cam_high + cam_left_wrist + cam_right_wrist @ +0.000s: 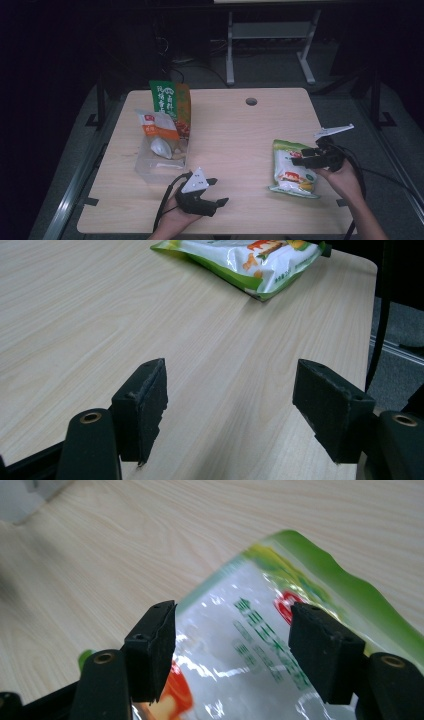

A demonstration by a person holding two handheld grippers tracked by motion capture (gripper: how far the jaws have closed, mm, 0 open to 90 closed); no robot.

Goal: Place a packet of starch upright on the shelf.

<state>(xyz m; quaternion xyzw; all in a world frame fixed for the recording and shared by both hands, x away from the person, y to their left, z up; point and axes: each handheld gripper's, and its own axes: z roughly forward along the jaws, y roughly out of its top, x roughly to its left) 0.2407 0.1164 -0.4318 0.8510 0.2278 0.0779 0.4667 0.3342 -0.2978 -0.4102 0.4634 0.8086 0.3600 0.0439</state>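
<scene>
Clear bin (150,167): on the table (240,135) at about 9 o'clock, a white-and-orange packet (157,125) leaning in it, a tall green-and-orange bag (170,102) just behind.
Left gripper (220,191): at 6 o'clock near the front edge, jaws spread wide over bare wood, holding nothing.
Snack bag (291,167): lying flat at about 4 o'clock, well apart from the bin; its green-and-white end shows in the left gripper view (255,260).
Right gripper (302,156): over the snack bag (260,645), jaws spread; the bag lies beneath and between the fingers (150,650); contact cannot be told.
</scene>
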